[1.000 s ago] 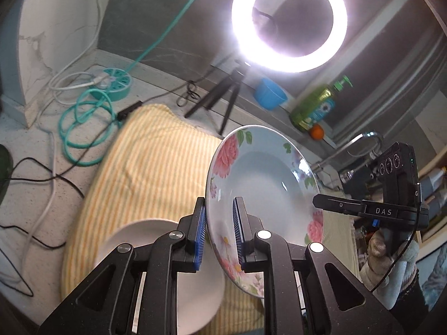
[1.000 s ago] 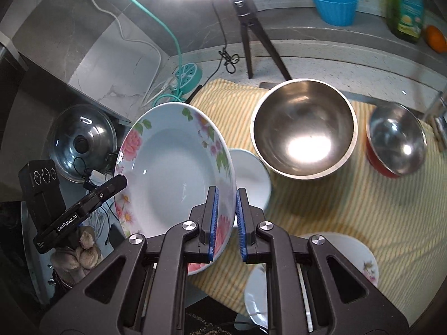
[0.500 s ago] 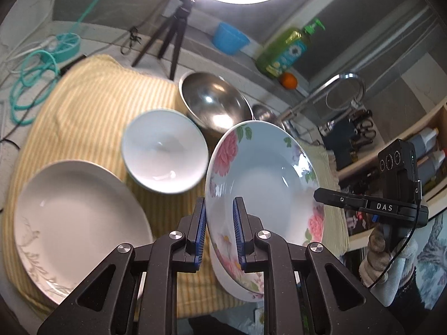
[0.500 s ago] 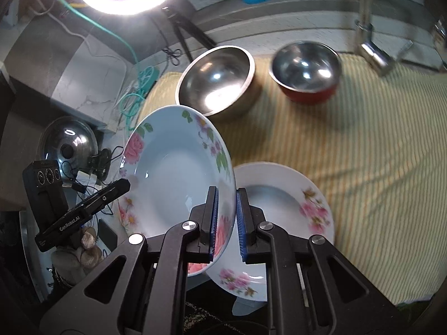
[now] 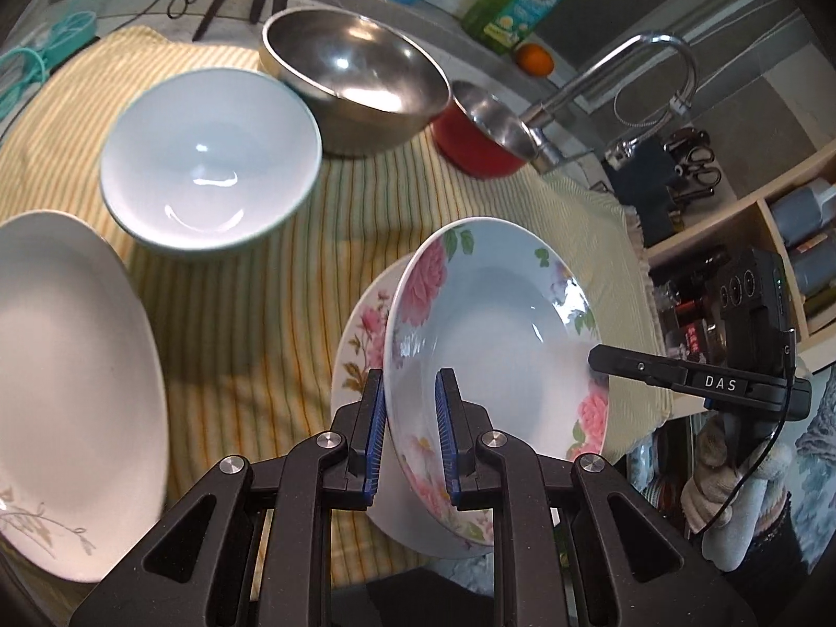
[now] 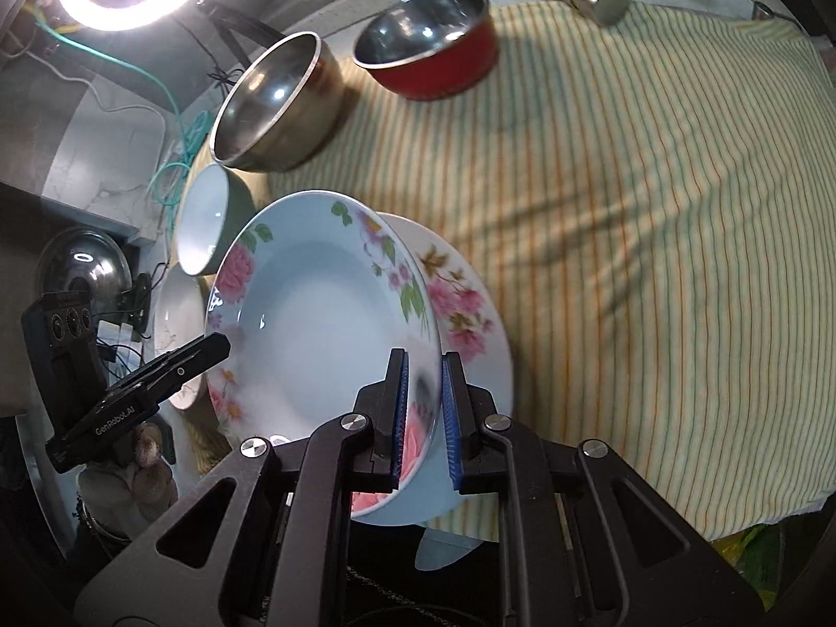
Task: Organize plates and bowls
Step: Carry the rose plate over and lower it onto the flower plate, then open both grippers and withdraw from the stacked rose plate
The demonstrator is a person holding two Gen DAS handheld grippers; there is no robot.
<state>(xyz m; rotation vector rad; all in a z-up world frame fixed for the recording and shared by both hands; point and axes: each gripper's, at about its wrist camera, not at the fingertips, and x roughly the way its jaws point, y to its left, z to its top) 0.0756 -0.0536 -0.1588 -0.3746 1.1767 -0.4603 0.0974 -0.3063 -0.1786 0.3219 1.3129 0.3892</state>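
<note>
On the left of the left wrist view, a plain white ceramic plate with a faint grey sprig pattern (image 5: 68,386) lies on a yellow striped cloth (image 5: 251,313). Behind it sits a white ceramic bowl with a green outside (image 5: 209,157), then a large steel mixing bowl (image 5: 355,83) and a smaller steel bowl with a red outside (image 5: 480,136).

In the middle, both hand-held grippers carry one deep pale-blue ceramic plate with pink roses on its rim (image 5: 491,360). The left gripper (image 5: 410,433) pinches the near rim, its blue pads pressed on either face. The right gripper (image 6: 423,407) pinches the opposite rim the same way. The plate is tilted, raised just above a flat white plate with pink flowers (image 6: 465,308) on the cloth, seemingly its stacking spot.

The glazed plate looks stiff, slippery, fairly heavy and breakable. The rim is the sensible place to grip, and it likely needs a gentle, level set-down.
</note>
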